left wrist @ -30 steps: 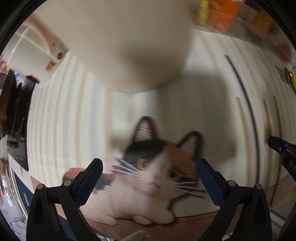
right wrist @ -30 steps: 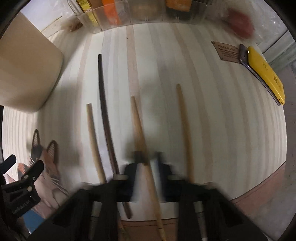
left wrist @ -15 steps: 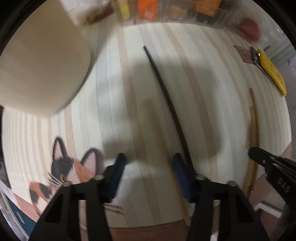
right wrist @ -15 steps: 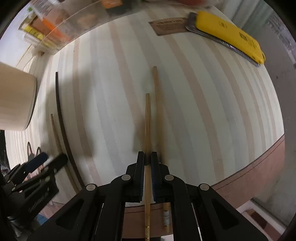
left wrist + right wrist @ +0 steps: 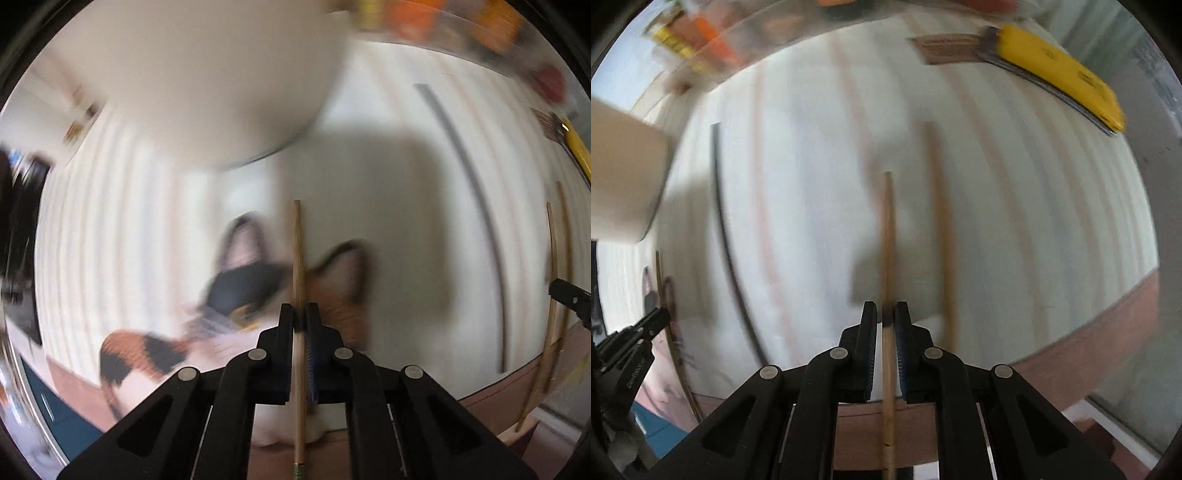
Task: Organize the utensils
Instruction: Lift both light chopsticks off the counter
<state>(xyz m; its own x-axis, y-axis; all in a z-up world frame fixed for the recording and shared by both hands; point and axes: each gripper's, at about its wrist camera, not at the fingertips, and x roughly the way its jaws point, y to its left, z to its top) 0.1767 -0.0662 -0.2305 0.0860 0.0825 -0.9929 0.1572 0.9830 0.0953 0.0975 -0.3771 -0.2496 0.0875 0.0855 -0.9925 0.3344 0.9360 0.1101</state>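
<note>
Striped cream placemat [image 5: 1015, 206] is laid over a brown surface [image 5: 1108, 325]; a calico cat print [image 5: 258, 291] is seen on the mat's near left part, blurred in the left wrist view. A large cream cylindrical container [image 5: 207, 85] is stood on the mat at the far left. A clear bin with orange and yellow contents [image 5: 701, 40] is set along the far edge. A yellow flat item [image 5: 1060, 70] with a brown card [image 5: 945, 50] just beside it is placed at the far right corner. Both views are motion-blurred.

Left tongs [image 5: 300, 314] are clamped together on a light wooden chopstick [image 5: 297, 266]; the stick is held lengthwise between the pads, its tip pointed away over the cat print, its tail run back past the jaws. Whether it touches the mat cannot be told.

Right tongs [image 5: 885, 312] are pressed together on a second wooden chopstick [image 5: 888, 236], also gripped lengthwise, tip forward over the mat. A third wooden chopstick [image 5: 940, 229] is left lying on the mat just to its right, roughly parallel, apart from the pads. A dark chopstick [image 5: 726, 236] is left on the mat well to the left, between the two tongs; the same one is seen in the left wrist view well right of the left tongs.
</note>
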